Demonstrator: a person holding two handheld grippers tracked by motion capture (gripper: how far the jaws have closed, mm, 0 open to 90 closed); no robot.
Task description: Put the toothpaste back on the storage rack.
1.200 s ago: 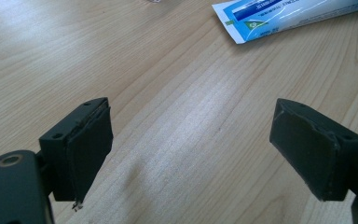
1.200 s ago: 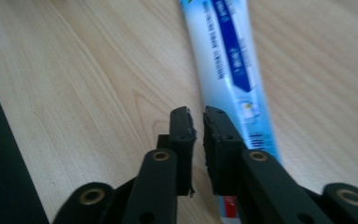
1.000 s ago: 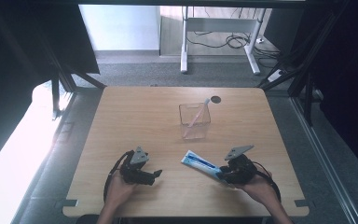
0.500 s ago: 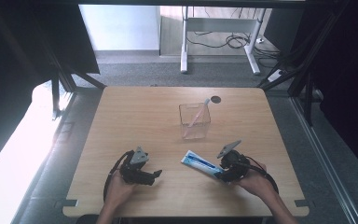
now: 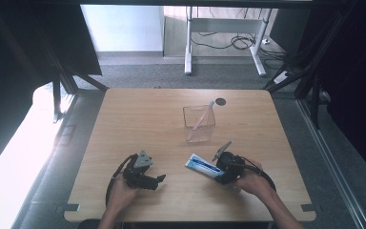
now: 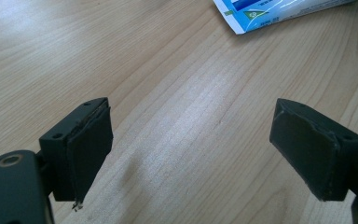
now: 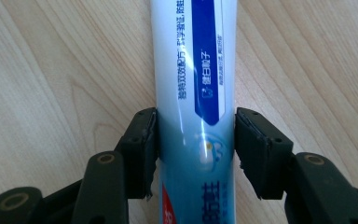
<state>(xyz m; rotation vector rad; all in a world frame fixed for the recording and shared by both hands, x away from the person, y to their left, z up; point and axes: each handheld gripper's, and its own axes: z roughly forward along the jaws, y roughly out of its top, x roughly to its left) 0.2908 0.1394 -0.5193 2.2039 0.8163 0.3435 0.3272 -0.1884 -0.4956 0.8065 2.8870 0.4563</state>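
- The toothpaste tube (image 5: 204, 166) lies flat on the wooden table (image 5: 138, 124), near its front edge, long axis slanting from the right gripper (image 5: 223, 172) up-left toward the table's middle.
- In the right gripper view the tube (image 7: 196, 93) runs straight away between the black jaws: glossy white plastic, blue band, flattened round body.
- Those jaws have just been opening; the pads sit right at the tube's sides, and I can't tell if they press.
- The right hand has slid left onto the tube since a second ago.
- Left gripper (image 6: 191, 154) jaws wide apart over bare woodgrain, unmoved.
- A clear square holder (image 5: 198, 124) stands beyond.
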